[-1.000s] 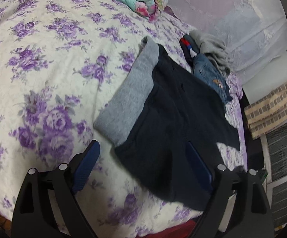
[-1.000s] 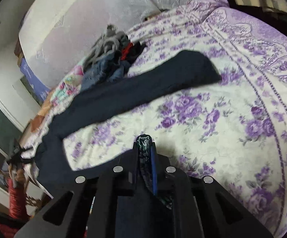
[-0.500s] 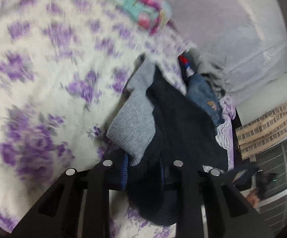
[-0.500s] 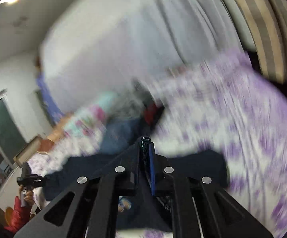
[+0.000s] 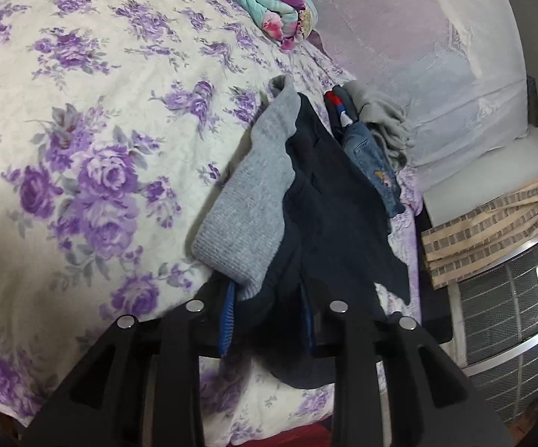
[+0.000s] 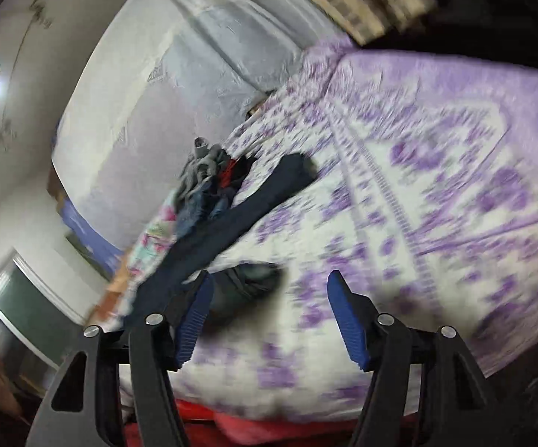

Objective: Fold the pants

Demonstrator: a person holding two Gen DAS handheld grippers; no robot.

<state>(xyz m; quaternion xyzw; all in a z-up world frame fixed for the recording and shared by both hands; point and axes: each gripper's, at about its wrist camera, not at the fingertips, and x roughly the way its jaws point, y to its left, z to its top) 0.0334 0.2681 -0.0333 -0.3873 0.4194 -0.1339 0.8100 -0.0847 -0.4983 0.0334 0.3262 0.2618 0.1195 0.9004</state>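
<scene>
The bed point(image 5: 82, 119), with its purple-flowered cover, fills most of my view. The pants point(image 5: 336, 201) lie across it toward 1 o'clock in the left camera, dark navy with a grey ribbed waistband point(image 5: 254, 201) turned up along their left edge. Beyond them at 1 o'clock sits a heap of other clothes point(image 5: 373, 149), and a folded floral blanket point(image 5: 269, 3) rests at 12 o'clock.

A second ago my left hand-held gripper point(image 5: 267, 327) stood wide open short of the waist; now it is clamped on the waist end, grey band and navy cloth bunched between its blue pads. My right hand-held gripper point(image 6: 269, 316) has done the reverse: it was pinched on dark cloth and now stands open with nothing between its pads, the leg point(image 6: 231, 223) stretching away toward 11 o'clock in a blurred view.

I judge the leg end has been let go and the waist taken up, so the next fold would carry the waist over.
</scene>
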